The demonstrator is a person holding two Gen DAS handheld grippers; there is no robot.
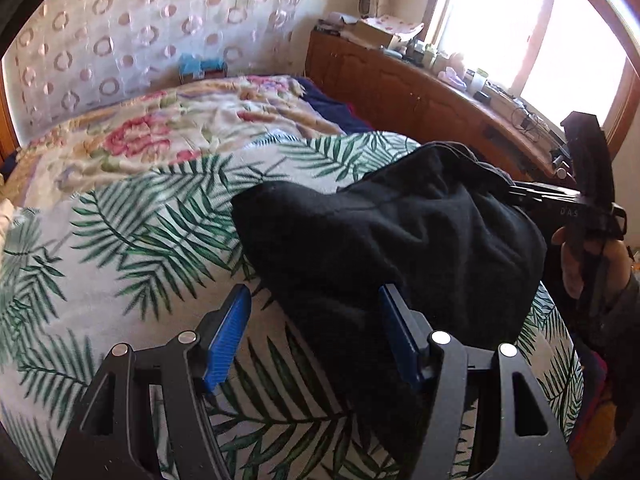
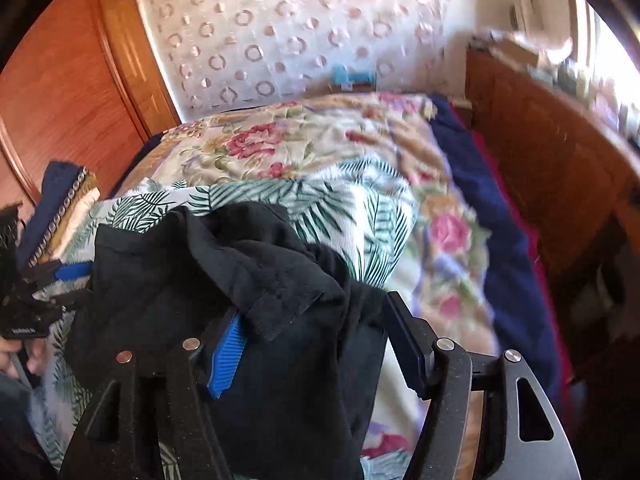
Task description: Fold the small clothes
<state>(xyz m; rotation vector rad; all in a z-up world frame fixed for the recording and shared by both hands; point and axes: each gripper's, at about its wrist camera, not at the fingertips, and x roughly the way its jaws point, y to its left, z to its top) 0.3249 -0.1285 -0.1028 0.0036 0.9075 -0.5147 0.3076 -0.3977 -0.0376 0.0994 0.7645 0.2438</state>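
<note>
A black garment (image 1: 400, 232) lies bunched on the palm-leaf sheet (image 1: 140, 240) of the bed. My left gripper (image 1: 316, 312) is open, its jaws wide apart at the garment's near edge, with cloth lying between the blue pads (image 1: 228, 340). My right gripper (image 2: 316, 328) is open too, its jaws wide apart, with the black garment (image 2: 224, 280) draped over and between its fingers (image 2: 228, 352). The right gripper's body shows at the garment's right side in the left wrist view (image 1: 584, 200). The left gripper shows at the far left of the right wrist view (image 2: 52, 280).
A floral bedspread (image 1: 160, 132) covers the far part of the bed. A wooden cabinet (image 1: 400, 88) with clutter on top runs along the right under a bright window. A wooden wardrobe (image 2: 60, 92) stands at the left. Folded cloth (image 2: 68, 204) lies by the bed's left edge.
</note>
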